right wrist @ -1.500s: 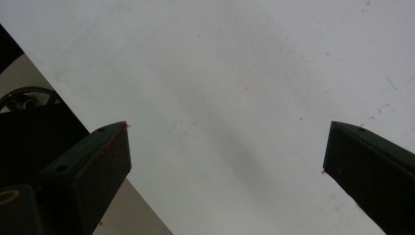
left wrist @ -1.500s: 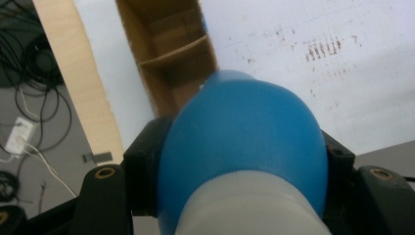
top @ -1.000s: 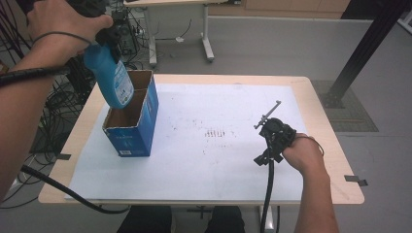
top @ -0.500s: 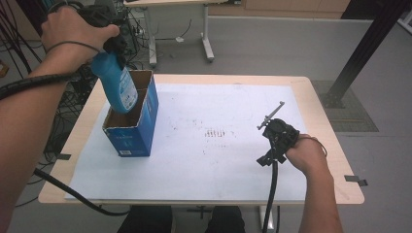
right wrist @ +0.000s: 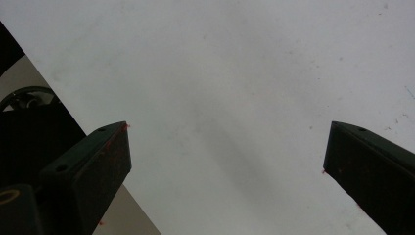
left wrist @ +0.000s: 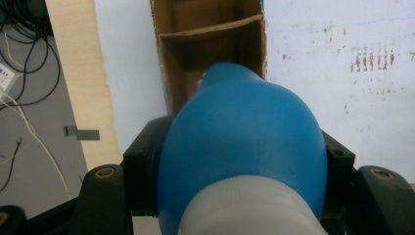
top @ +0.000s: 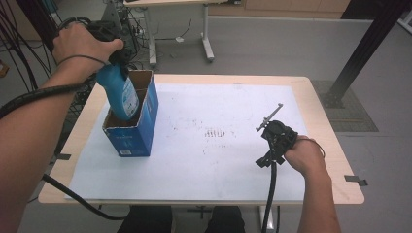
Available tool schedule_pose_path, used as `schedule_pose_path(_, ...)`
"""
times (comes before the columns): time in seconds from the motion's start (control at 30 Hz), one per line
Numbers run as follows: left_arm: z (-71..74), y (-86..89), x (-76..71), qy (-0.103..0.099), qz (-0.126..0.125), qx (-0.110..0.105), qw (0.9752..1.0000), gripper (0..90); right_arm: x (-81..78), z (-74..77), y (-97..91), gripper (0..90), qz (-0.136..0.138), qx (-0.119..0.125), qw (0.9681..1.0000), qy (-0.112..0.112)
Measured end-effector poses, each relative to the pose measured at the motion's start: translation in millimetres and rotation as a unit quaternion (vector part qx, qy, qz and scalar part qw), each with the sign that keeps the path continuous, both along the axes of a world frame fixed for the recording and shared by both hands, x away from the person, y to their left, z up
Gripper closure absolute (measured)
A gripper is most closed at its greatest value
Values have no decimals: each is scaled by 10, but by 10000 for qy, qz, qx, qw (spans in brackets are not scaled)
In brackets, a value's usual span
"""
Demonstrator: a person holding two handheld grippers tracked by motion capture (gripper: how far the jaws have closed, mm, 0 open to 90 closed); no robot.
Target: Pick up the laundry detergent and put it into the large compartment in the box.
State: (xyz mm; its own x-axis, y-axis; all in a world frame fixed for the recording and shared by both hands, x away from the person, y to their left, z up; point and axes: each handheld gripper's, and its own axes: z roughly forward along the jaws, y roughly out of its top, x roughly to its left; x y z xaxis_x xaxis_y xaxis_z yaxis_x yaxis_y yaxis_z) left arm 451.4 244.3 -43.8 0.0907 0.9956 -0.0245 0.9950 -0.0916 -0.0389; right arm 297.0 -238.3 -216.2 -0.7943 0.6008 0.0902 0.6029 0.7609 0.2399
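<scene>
High view: my left hand-held gripper pinches a glossy blue bottle with a printed label, tilted, its base inside the blue cardboard box on the desk; my right hand-held gripper stands spread.

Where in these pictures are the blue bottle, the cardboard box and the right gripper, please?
bottle (top: pixel 122 94), high view, on its labelled side above the box.
box (top: pixel 128 140), high view, on its blue front wall.
right gripper (right wrist: pixel 226 152), right gripper view, midway between its two open jaw tips.
</scene>
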Motion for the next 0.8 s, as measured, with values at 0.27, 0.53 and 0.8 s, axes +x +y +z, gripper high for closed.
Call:
schedule_pose_path(0.27,-186,-9,32,83,-10,32,10000,370,1,-28,-8,37,-4,14,10000,28)
schedule_pose_path(0.53,-360,5,46,125,23,30,9999,371,-4,-11,-20,37,-4,26,10000,12)
schedule_pose_path(0.8,-518,17,57,167,16,19,9999,371,-9,-21,-22,39,22,34,10000,15)
